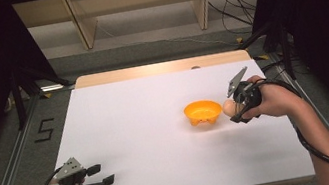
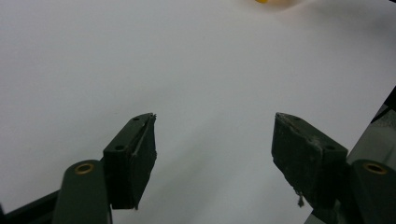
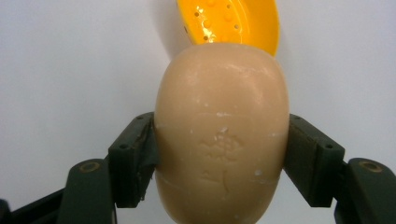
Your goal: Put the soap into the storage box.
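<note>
Pressing from both sides, the black jaws of the right gripper [image 3: 219, 154] are clamping a tan oval bar of soap [image 3: 222, 135], whose stamped face is looking up at the right gripper view's camera. Just past the soap's far end, the yellow soap dish [image 3: 233, 21] with its drain holes is waiting, bare inside as far as the holes show.

From the high view, the right gripper [image 1: 237, 110] is holding the soap [image 1: 228, 107] just beside the right rim of the dish [image 1: 202, 111], which is standing toward the right half of the white table [image 1: 150, 140], well clear of its edges. The soap is looking to be off the tabletop, though its height above it cannot be told.

So the pick-up seems done: the bar is gripped and carried up to the dish. What is left, by my reading, is moving it over the rim, lowering it in and letting go.

At the table's near-left corner, the left gripper [image 1: 101, 175] is idling with its jaws standing wide and nothing between them, pointing across bare white surface.
</note>
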A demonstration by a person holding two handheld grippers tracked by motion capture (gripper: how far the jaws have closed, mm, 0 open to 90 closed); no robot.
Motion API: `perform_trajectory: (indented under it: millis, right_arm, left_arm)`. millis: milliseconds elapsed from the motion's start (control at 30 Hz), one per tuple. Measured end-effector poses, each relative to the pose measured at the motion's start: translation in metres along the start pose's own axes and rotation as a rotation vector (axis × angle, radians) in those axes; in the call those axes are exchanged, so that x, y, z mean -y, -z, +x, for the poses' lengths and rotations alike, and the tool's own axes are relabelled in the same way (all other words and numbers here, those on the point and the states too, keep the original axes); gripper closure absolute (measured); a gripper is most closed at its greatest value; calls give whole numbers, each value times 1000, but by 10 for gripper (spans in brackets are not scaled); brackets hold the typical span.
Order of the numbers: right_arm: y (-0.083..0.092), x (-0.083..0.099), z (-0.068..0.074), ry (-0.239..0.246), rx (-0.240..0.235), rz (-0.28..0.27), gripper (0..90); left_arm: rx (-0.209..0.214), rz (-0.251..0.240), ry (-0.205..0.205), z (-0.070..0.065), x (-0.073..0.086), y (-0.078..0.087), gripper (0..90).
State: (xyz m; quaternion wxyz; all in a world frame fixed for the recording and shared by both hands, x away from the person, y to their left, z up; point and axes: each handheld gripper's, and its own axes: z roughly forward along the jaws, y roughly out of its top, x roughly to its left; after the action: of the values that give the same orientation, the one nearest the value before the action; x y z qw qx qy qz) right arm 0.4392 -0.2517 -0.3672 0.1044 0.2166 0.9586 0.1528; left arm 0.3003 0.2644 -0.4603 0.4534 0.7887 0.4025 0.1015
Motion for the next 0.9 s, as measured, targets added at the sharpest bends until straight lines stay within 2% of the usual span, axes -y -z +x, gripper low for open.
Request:
perform_trajectory:
  millis: [233, 333, 367, 400, 433, 467, 533, 600, 700, 800, 833, 900]
  right_arm:
    - [-2, -2, 0, -5, -4, 1, 331]
    - [-3, -3, -1, 12, -2, 0, 331]
    - [-3, -3, 0, -2, 0, 7, 331]
    - [-3, -4, -1, 18, -2, 4, 331]
    - [-3, -5, 0, 0, 1, 7, 331]
    - [-4, -5, -1, 25, 0, -1, 331]
    - [-3, -6, 0, 6, 5, 5, 331]
    - [-4, -8, -1, 22, -2, 0, 331]
    - [-4, -9, -1, 11, -4, -2, 331]
    - [-4, -12, -2, 30, -5, -6, 331]
    - [-4, -12, -1, 18, -4, -4, 331]
    - [-5, -14, -1, 30, -7, -6, 331]
  left_arm:
    - [0, 1, 2, 0, 0, 0, 304]
    - [-4, -3, 0, 0, 0, 0, 304]
    - [-4, -3, -1, 0, 0, 0, 304]
    - [-4, -2, 1, 0, 0, 0, 304]
    - [-6, 6, 1, 0, 0, 1, 304]
    - [-4, -1, 1, 0, 0, 0, 304]
    - [-4, -1, 1, 0, 0, 0, 304]
    - [1, 0, 0, 0, 0, 0, 304]
    - [0, -1, -1, 0, 0, 0, 304]
    - [3, 11, 0, 0, -1, 1, 304]
    - [0, 6, 0, 0, -1, 1, 304]
    - [-2, 8, 1, 0, -1, 1, 304]
